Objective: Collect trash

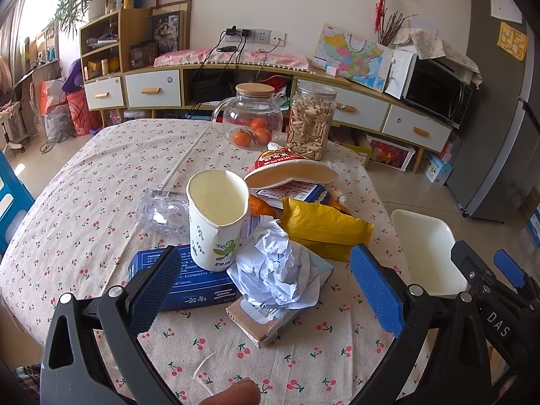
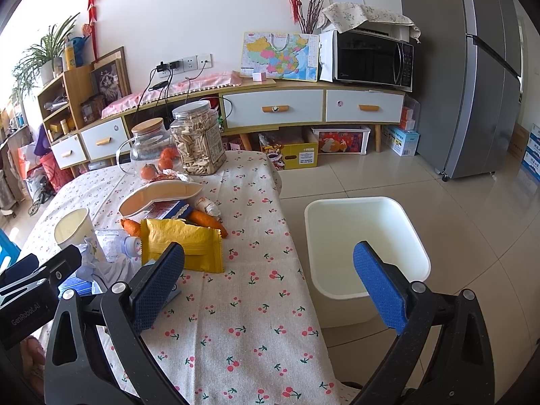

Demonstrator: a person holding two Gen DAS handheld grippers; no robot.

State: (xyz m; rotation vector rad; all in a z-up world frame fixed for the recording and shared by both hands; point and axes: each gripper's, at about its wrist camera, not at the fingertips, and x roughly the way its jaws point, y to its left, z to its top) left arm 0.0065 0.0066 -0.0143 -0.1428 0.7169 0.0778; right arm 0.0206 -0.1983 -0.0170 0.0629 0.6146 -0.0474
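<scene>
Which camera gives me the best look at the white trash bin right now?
The right wrist view: the white trash bin stands on the floor beside the table, its whole rim and empty inside showing. The left wrist view catches only part of it, past the table edge and cut off by the gripper's hardware.

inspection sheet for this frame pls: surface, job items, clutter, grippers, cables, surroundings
Surface: table with cherry-print cloth, trash piled at one side.
Job's things: paper cup, crumpled paper, yellow wrapper, crushed plastic bottle, blue box, squashed noodle bowl; white bin on the floor beside the table, nothing seen inside.
Clutter: glass teapot, tangerines, snack jar.
Grippers: left hand-held gripper open above the pile; right hand-held gripper open, holding nothing.
Cables: chargers hanging from wall sockets.
Surroundings: sideboard, microwave, fridge.
</scene>
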